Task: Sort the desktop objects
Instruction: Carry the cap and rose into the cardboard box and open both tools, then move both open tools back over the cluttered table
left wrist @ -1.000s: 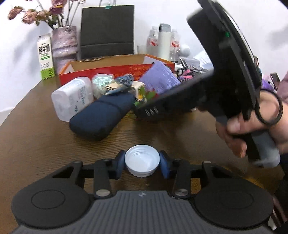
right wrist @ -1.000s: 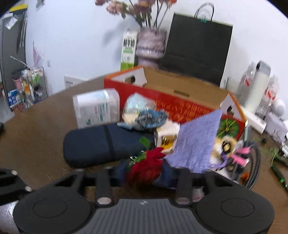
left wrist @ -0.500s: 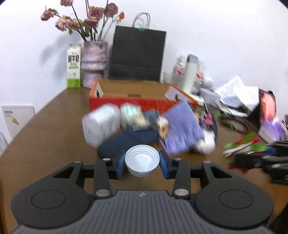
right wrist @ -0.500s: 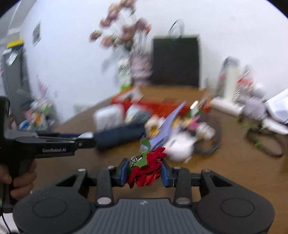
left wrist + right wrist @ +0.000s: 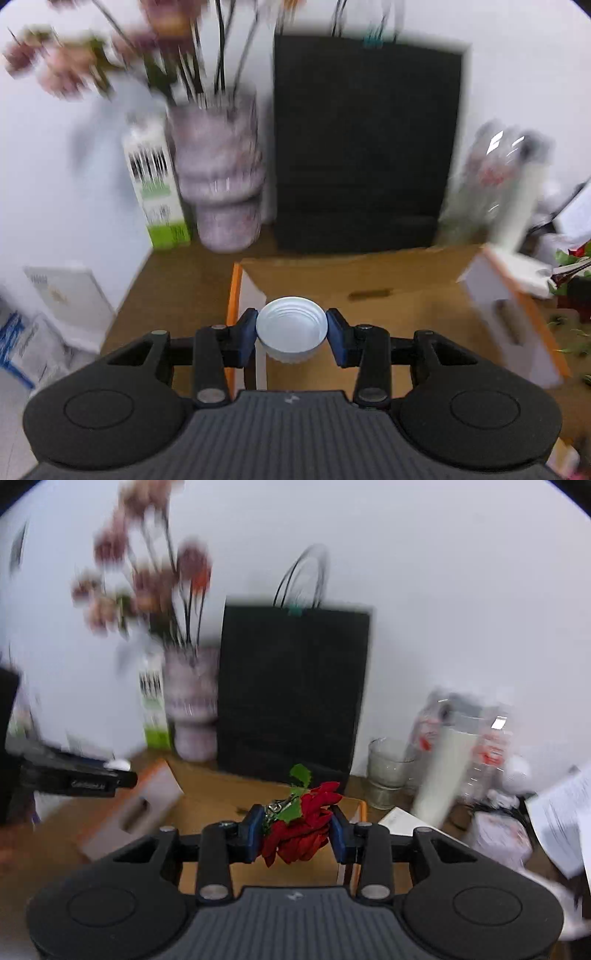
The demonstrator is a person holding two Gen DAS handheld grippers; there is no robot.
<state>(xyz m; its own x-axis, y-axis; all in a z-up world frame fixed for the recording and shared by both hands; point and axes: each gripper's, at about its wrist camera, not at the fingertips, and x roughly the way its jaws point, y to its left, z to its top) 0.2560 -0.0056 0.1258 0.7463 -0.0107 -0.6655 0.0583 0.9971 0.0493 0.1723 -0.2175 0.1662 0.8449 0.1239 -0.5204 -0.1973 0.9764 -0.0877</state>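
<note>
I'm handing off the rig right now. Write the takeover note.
Left claw: shut on the white lid, held over the open cardboard box.
Right claw: shut on the red fabric flower, also above the box, near its right end.
Done: both items picked up and carried to the box.
Left: release both into the box, then go back for more items.

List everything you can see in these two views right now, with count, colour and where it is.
white cap: one, white, between left gripper fingers, over the box
red flower: one, red with green leaf, in right gripper
cardboard box: one, brown with orange edges, on the table
paper bag: one, black, behind the box
vase: one, pinkish, holding flowers, left of the bag
carton: one, white and green, beside the vase
glass: one, clear, right of the bag
left gripper: black, closed on the cap
right gripper: black, closed on the flower
</note>
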